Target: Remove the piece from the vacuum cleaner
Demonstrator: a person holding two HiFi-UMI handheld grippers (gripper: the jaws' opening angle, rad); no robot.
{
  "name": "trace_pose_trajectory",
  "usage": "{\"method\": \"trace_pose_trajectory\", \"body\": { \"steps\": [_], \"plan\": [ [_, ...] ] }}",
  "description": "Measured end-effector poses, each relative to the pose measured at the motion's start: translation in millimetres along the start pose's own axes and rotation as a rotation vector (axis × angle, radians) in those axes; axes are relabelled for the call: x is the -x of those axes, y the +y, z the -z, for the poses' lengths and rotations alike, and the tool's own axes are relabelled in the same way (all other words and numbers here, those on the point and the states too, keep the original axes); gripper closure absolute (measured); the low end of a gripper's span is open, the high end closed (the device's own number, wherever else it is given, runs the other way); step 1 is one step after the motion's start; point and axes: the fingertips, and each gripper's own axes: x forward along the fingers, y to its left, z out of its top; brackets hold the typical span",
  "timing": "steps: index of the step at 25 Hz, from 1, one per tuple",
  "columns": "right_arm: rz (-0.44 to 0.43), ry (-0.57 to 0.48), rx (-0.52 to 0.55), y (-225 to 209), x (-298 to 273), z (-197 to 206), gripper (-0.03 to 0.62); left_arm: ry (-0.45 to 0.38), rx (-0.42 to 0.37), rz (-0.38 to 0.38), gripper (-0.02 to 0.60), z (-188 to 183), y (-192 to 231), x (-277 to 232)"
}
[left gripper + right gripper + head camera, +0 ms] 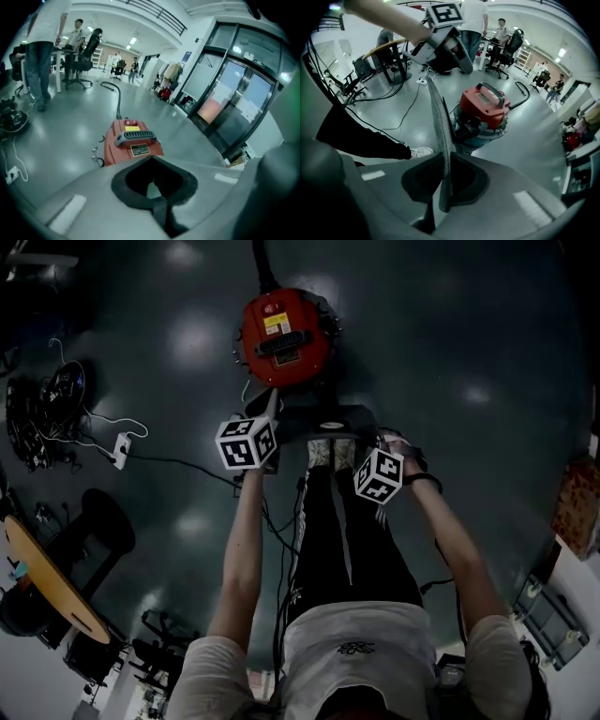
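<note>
— Between the 2 jaws of the right gripper (443,177), what sits?
— The thin grey mesh-textured flat piece (438,124), seen edge-on and upright. The jaws are clamped on its lower end.
— Where is the round red vacuum cleaner (483,104)?
— Standing on the dark glossy floor (450,352), just beyond the piece. I can't tell if they touch.
— Left gripper (153,183)?
— Jaws together. The pale sliver between them is too small to identify.

A white power strip (120,449) lies on the dark floor (469,334), apart from a round wooden table (52,585).
</note>
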Motion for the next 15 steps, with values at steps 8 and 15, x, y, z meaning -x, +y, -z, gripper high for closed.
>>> {"method": "trace_pose_trajectory", "body": {
  "steps": [8, 15],
  "plan": [
    [0.152, -0.224, -0.425, -88.3, 167.4, -69.6, 0.557, -0.359, -0.022, 0.089, 0.577, -136.0, -97.8, 129.3],
    [0.328, -0.549, -0.575, -155.4, 327.5, -139.6, 0.556, -0.656, -0.15, 0.217, 0.577, -265.9, -170.4, 273.7]
  ]
}}
